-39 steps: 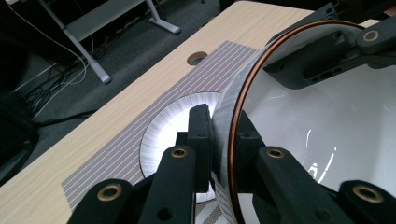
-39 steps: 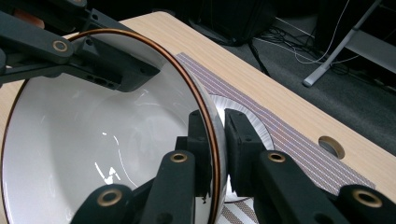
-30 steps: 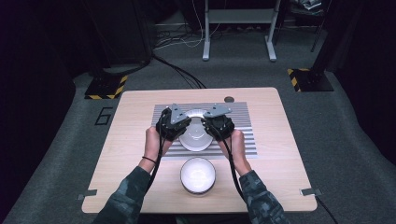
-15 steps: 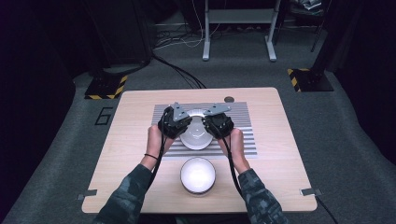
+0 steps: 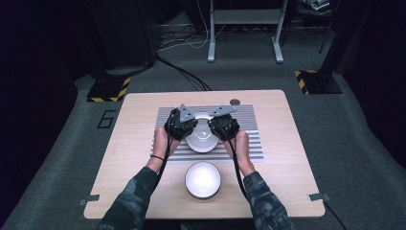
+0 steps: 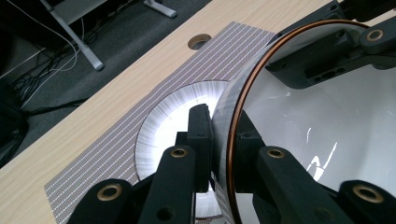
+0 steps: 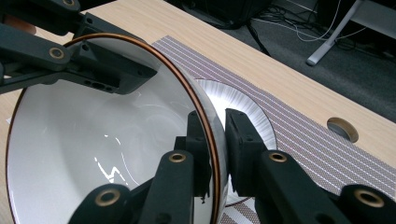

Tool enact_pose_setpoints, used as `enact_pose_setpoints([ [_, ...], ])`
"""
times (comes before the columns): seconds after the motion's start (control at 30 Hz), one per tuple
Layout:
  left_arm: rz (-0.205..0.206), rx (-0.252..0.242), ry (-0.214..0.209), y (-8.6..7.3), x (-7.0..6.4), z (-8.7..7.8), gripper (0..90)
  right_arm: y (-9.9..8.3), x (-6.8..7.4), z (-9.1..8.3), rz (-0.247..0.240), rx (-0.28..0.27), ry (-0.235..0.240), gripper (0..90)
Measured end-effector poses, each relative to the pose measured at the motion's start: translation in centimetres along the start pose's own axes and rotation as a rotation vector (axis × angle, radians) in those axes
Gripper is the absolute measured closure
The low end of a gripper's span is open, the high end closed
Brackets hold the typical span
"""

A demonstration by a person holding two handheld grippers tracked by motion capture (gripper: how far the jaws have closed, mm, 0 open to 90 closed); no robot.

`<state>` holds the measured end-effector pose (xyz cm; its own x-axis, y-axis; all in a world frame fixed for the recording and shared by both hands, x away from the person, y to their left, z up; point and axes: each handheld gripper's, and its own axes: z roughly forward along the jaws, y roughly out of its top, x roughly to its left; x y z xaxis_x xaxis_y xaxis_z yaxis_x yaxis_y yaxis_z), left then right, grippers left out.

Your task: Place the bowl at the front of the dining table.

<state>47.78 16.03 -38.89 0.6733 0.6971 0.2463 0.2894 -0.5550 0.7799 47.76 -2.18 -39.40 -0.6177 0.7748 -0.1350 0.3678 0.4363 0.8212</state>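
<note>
- Left gripper is clamped on the rim of the white bowl; in the left gripper view you can see one jaw inside the wall and one outside, pinching right at the copper-coloured edge.
- Right gripper is doing the same thing on the opposite side, jaws shut across the rim with the wall sandwiched between them.
- So the bowl is held by both grippers over the striped placemat, and it looks lifted off a shiny round plate sitting on the mat beneath it.
- Second bowl sits nearer the person, on the bare wooden table, just in front of the mat.
- My read: this is a two-handed carry, probably heading toward that nearer bowl, can't be sure though.
- To do it well, keep both hands at the same height and move them together, or the bowl twists in the jaws. Thin glazed rim plus small pads means it could slip, so no jerks.
- Keep it level and clear of the nearer bowl's edge before lowering.
</note>
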Motion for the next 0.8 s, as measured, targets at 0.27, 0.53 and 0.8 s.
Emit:
enact_pose_setpoints([
  [0.27,-0.006,0.014,-0.009,-0.2,0.5,1.0,81.8,-0.1,-0.3,0.9,0.013,0.019,-0.001,80.5],
  [0.53,-0.005,0.028,-0.011,-0.4,0.9,1.8,81.8,-0.2,-0.7,1.8,0.016,0.037,-0.001,80.5],
  [0.8,-0.015,0.035,-0.006,-0.5,1.2,2.6,81.7,-0.1,-1.2,2.8,0.024,0.05,0.0,80.3],
])
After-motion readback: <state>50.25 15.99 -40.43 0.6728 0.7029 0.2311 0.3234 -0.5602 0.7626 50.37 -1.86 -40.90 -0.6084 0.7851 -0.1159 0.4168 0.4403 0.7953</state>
